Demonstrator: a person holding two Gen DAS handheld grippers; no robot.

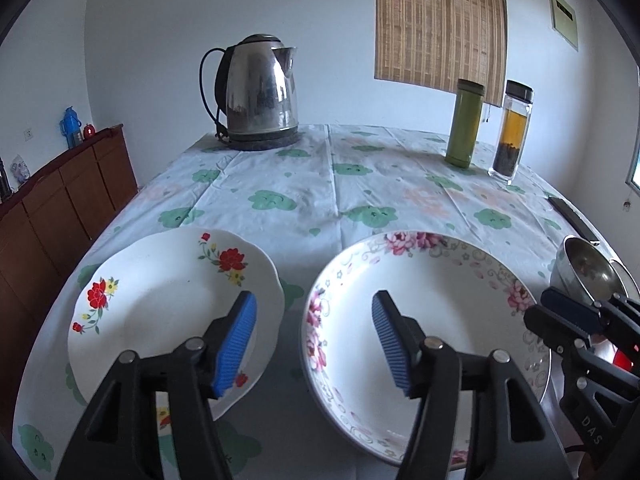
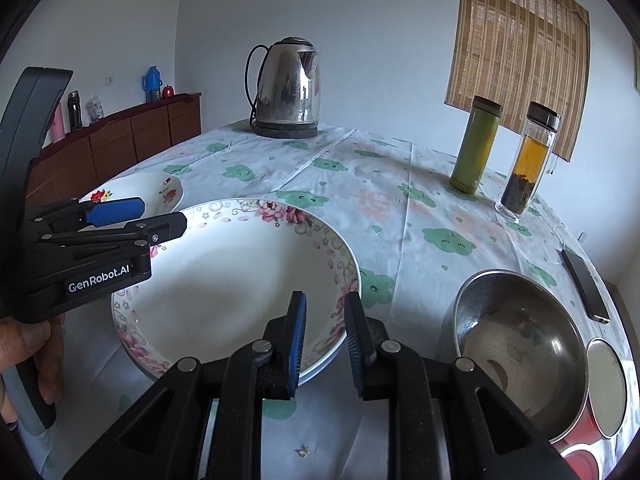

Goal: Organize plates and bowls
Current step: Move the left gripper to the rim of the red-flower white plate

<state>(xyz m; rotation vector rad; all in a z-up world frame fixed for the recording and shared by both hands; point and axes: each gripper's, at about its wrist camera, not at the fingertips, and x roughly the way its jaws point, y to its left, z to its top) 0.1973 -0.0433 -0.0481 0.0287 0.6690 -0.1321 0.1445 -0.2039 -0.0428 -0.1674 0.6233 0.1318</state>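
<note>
While left gripper (image 1: 314, 340) gapes, pink-flowered plate (image 1: 440, 280) lies beneath.

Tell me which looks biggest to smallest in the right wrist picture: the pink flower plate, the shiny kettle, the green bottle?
1. pink flower plate, biggest, though it is nearest the camera.
2. kettle.
3. green bottle, smallest.

My left-wrist camera looks down along its fingers from close above the near table edge, toward the kettle (image 1: 256, 92) at twelve o'clock. My right-wrist camera sits just to the right, angled likewise, the kettle (image 2: 288, 88) at eleven o'clock. Both share the pink-flowered plate (image 1: 432, 280) (image 2: 240, 280), green flask (image 1: 466, 124) (image 2: 476, 144) and tea bottle (image 1: 512, 132) (image 2: 528, 156).
</note>
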